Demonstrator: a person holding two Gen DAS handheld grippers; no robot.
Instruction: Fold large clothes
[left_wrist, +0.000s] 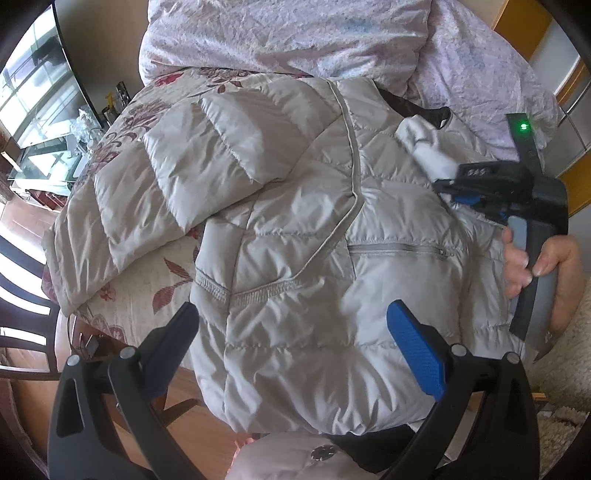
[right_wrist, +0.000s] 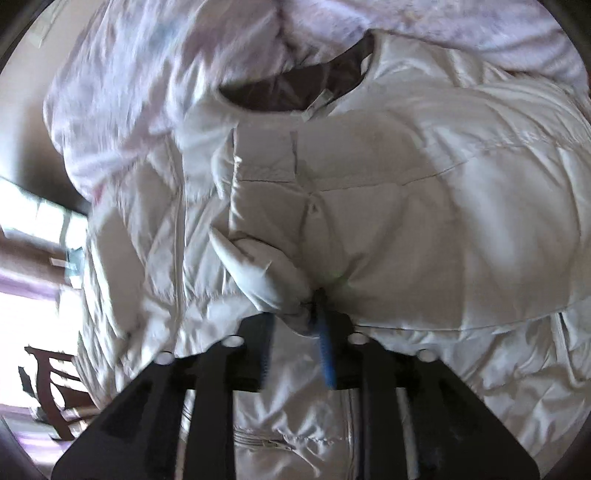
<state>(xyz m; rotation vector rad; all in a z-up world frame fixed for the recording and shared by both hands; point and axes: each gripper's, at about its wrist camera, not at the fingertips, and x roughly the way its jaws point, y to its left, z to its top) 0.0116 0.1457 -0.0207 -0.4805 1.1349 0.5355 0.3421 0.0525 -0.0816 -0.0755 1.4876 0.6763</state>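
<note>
My right claw (right_wrist: 301, 321) pinches the jacket (left_wrist: 295, 229) sleeve cuff to fold it inward; left claw (left_wrist: 295, 332) hangs wide, ready.

dark wooden chair (left_wrist: 22, 295) left | wood floor (left_wrist: 199, 435) | bright windows (left_wrist: 33, 81)

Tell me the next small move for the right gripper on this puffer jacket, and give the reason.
Probably carry the pinched sleeve cuff a little further across the jacket chest, then release. The right gripper is shut on that cuff above the body, while the other sleeve already lies folded across the front. The left gripper hovers open over the hem, free to steady it.
</note>
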